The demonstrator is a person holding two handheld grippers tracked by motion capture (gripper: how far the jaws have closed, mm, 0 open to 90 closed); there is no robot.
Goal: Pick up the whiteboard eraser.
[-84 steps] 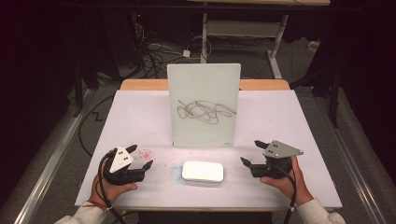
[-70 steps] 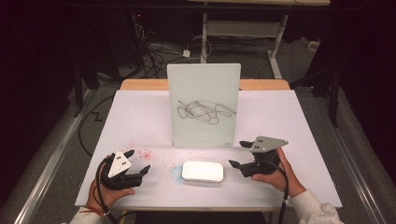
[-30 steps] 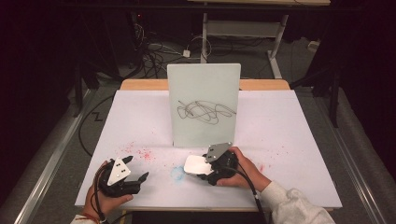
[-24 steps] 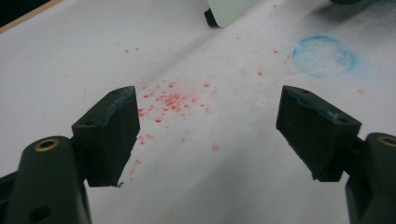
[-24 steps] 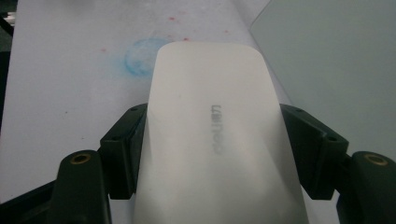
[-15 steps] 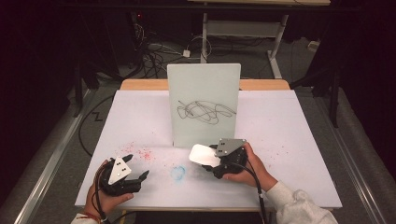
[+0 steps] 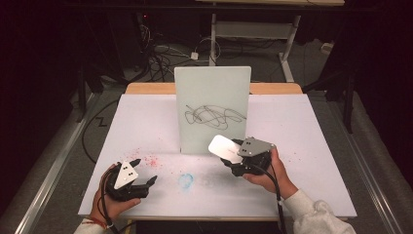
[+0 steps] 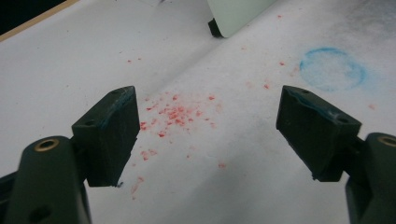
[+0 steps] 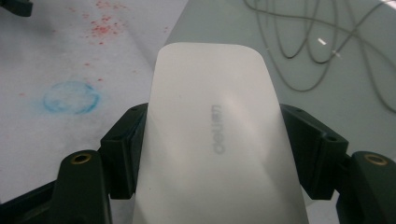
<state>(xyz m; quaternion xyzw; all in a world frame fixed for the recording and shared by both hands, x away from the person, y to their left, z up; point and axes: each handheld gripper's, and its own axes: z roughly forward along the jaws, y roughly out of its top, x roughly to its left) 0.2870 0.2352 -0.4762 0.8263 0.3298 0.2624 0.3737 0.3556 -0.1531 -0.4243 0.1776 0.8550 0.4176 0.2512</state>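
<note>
A white whiteboard eraser (image 7: 224,146) hangs above the table, tilted, just in front of the lower right part of the upright whiteboard (image 7: 213,92). My right gripper (image 7: 230,157) is shut on the eraser's sides. In the right gripper view the eraser (image 9: 210,93) sits between both pads, its faint logo facing up, with the board (image 9: 327,56) close behind. A black scribble (image 7: 214,116) is drawn on the board. My left gripper (image 7: 146,170) rests near the front left with its jaws wide apart; nothing lies between them in the left gripper view (image 8: 208,126).
White paper (image 7: 302,126) covers the table. A blue ring mark (image 7: 185,181) lies at front centre and red specks (image 7: 148,160) beside the left gripper. Cables and a metal frame stand on the dark floor beyond the far edge.
My right gripper came in from the right, closed on the eraser that lay flat on the table, and raised it toward the whiteboard. The left gripper drifted a little toward the front edge.
</note>
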